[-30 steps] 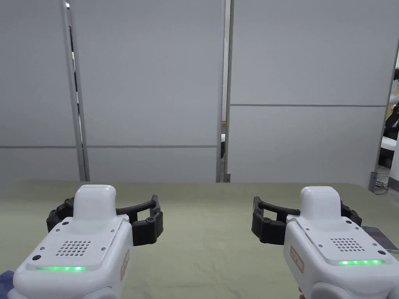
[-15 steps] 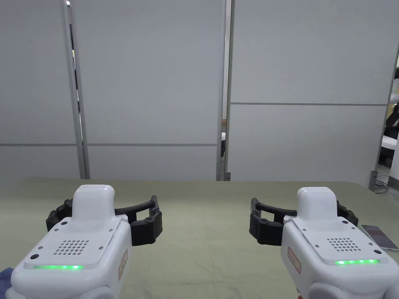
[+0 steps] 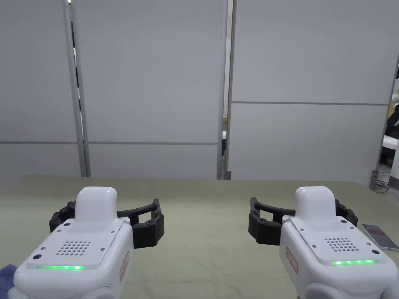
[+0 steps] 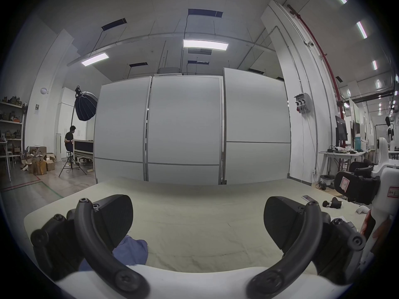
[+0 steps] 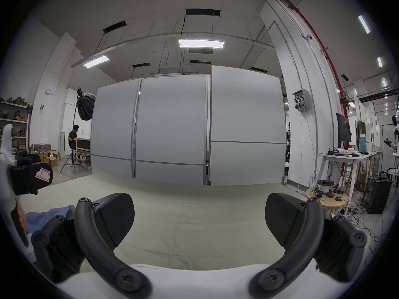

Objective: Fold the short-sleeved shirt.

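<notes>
A crumpled blue short-sleeved shirt (image 4: pixel 131 253) lies on the olive-covered table (image 3: pixel 202 233), near its front left. A corner of the shirt (image 3: pixel 6 272) peeks out at the lower left of the head view. It also lies low on the left in the right gripper view (image 5: pixel 47 215). My left gripper (image 3: pixel 105 218) hovers above the table just right of the shirt, jaws wide apart and empty (image 4: pixel 198 215). My right gripper (image 3: pixel 304 218) is level with it, farther right, also open with nothing between its jaws (image 5: pixel 199 213).
A phone (image 3: pixel 380 236) lies near the table's right edge, with a small black object (image 4: pixel 333 203) beside it. Grey partition panels (image 3: pixel 156 97) stand behind the far edge. A person (image 4: pixel 69 139) sits far off at the left, beyond the panels.
The right gripper has drifted slightly left, uncovering more of the phone. Both grippers stay open and the shirt has not moved.
</notes>
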`<state>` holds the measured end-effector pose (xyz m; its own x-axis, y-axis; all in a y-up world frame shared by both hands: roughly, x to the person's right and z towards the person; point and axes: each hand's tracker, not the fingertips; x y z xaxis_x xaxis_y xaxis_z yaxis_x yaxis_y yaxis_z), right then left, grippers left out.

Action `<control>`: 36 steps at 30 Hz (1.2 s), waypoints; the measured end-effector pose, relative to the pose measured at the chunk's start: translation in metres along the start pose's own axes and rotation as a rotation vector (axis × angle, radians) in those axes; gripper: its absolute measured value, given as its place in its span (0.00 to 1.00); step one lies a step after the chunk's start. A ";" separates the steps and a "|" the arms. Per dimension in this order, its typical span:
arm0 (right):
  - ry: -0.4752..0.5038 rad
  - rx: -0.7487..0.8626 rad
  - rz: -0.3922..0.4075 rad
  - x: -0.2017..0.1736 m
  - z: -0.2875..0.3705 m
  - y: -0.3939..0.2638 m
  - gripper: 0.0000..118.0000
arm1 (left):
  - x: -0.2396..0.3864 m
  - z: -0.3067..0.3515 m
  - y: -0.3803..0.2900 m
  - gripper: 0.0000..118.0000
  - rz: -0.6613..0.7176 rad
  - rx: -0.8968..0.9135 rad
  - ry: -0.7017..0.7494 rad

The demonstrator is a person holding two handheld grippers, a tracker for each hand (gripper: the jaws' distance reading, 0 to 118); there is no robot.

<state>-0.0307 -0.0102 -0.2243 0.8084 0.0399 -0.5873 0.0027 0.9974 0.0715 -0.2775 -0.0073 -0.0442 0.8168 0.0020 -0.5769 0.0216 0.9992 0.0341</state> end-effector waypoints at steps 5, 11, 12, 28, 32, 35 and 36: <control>-0.007 0.004 0.001 0.000 0.000 -0.001 1.00 | 0.000 0.000 0.000 1.00 0.004 -0.007 -0.015; -0.016 -0.002 -0.010 0.002 0.000 -0.002 1.00 | 0.001 0.000 -0.001 1.00 0.013 -0.012 -0.016; -0.015 -0.006 -0.013 0.004 0.000 -0.002 1.00 | 0.000 0.000 0.000 1.00 0.024 -0.014 -0.024; -0.110 -0.041 -0.079 0.036 0.013 -0.002 0.02 | 0.027 -0.007 -0.010 0.00 0.026 -0.036 -0.023; -0.083 -0.032 -0.063 0.023 0.007 0.003 0.02 | 0.004 -0.002 -0.005 0.00 0.031 -0.044 0.030; 0.027 -0.011 -0.068 -0.017 -0.009 0.010 0.02 | -0.037 0.017 0.002 0.00 -0.005 -0.024 0.140; 0.083 -0.008 -0.078 -0.037 -0.014 0.011 0.02 | -0.056 0.026 0.004 0.00 -0.022 -0.023 0.201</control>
<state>-0.0690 0.0000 -0.2130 0.7544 -0.0335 -0.6556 0.0587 0.9981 0.0165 -0.3086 -0.0042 0.0097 0.6844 -0.0145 -0.7290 0.0236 0.9997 0.0022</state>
